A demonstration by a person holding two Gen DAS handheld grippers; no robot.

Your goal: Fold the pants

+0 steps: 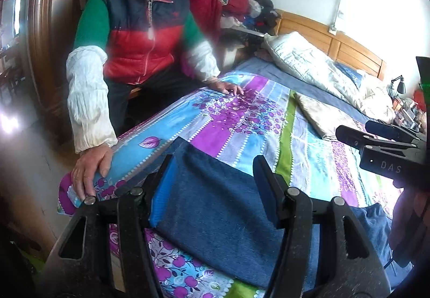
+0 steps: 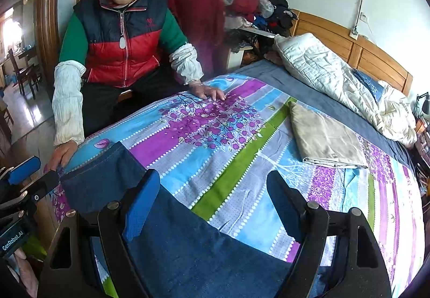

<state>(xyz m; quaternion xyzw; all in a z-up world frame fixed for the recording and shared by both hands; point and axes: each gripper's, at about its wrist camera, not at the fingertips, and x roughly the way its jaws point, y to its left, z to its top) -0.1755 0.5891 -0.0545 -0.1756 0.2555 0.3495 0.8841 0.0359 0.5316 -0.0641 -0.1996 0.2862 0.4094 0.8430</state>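
Pants (image 2: 188, 249) flat on floral sheet (image 2: 228, 163), near edge. Left gripper (image 1: 215, 190) and right gripper (image 2: 212, 204) both spread, empty, poised over denim for pinch.

Left claw (image 1: 215, 190) sits low and near, both fingers spread wide apart, the blue pad (image 1: 164, 190) on its left finger showing and nothing pinched between them. Right claw (image 2: 215, 204) matches it, fingers splayed wide, its blue pad (image 2: 141, 204) on the left finger facing in, nothing clamped. From the left wrist view the right claw pokes in at the far right edge; from the right wrist view the left claw shows at the left edge.
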